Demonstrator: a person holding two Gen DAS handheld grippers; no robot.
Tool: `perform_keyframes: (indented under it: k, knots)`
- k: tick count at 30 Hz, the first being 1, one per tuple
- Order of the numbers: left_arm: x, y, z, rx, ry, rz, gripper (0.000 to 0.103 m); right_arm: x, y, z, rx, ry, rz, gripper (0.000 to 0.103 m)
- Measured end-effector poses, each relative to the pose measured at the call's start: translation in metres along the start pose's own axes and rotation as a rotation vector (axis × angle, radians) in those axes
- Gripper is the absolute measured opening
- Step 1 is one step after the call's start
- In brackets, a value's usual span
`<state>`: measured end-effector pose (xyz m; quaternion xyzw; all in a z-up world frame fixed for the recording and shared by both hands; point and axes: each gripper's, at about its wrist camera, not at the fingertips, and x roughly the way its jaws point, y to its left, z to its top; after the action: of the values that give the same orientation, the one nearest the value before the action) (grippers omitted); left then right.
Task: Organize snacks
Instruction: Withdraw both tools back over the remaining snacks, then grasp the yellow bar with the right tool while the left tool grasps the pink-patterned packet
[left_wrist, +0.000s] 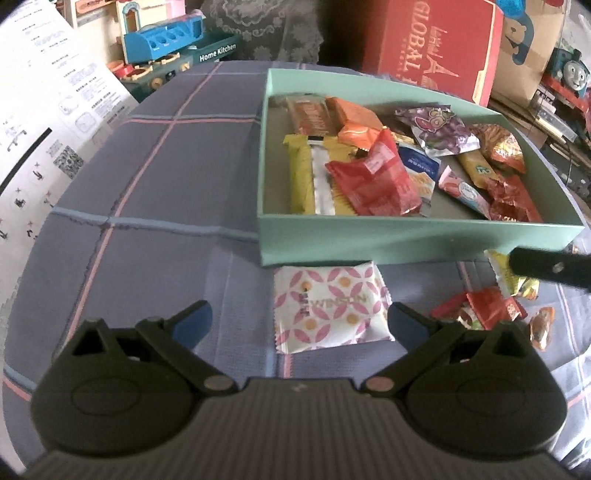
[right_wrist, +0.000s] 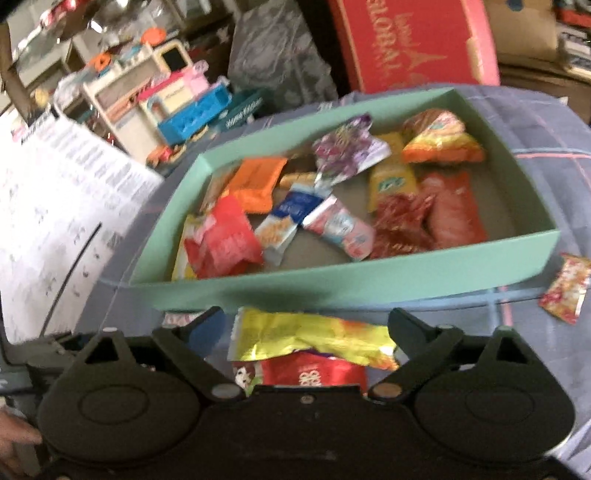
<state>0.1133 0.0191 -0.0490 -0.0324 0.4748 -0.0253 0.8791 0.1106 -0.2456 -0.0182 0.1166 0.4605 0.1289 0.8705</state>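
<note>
A mint green box (left_wrist: 369, 240) on the checked tablecloth holds several snack packets; it also shows in the right wrist view (right_wrist: 332, 284). My left gripper (left_wrist: 299, 317) is open, its jaws on either side of a white packet with pink petals (left_wrist: 328, 306) lying in front of the box. My right gripper (right_wrist: 306, 325) is open over a yellow packet (right_wrist: 314, 338) and a red packet (right_wrist: 314, 373) on the cloth. One right gripper finger (left_wrist: 546, 267) shows at the right of the left wrist view, above a yellow packet (left_wrist: 511, 280) and a red packet (left_wrist: 480, 308).
A small orange sweet (left_wrist: 541, 328) lies at the right. A red and white packet (right_wrist: 565, 288) lies right of the box. A red carton (left_wrist: 436, 44) stands behind the box, a toy kitchen (left_wrist: 173, 55) at the back left, a white printed sheet (left_wrist: 48, 122) at left.
</note>
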Motion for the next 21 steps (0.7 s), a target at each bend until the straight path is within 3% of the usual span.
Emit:
perform_keyframes:
  k: [7,14,21]
  knots:
    - [0.011,-0.006,0.002,-0.002,0.019,-0.027,0.103,-0.001,0.007,-0.007,-0.019,0.036,-0.056,0.091]
    - [0.025,-0.012,0.001,0.016,0.029,-0.021,0.103,-0.013,-0.005,-0.032,0.117,0.115,-0.057,0.089]
    - [0.024,0.002,0.001,0.0,0.007,0.012,0.103,-0.031,-0.002,-0.022,0.031,0.03,-0.105,0.088]
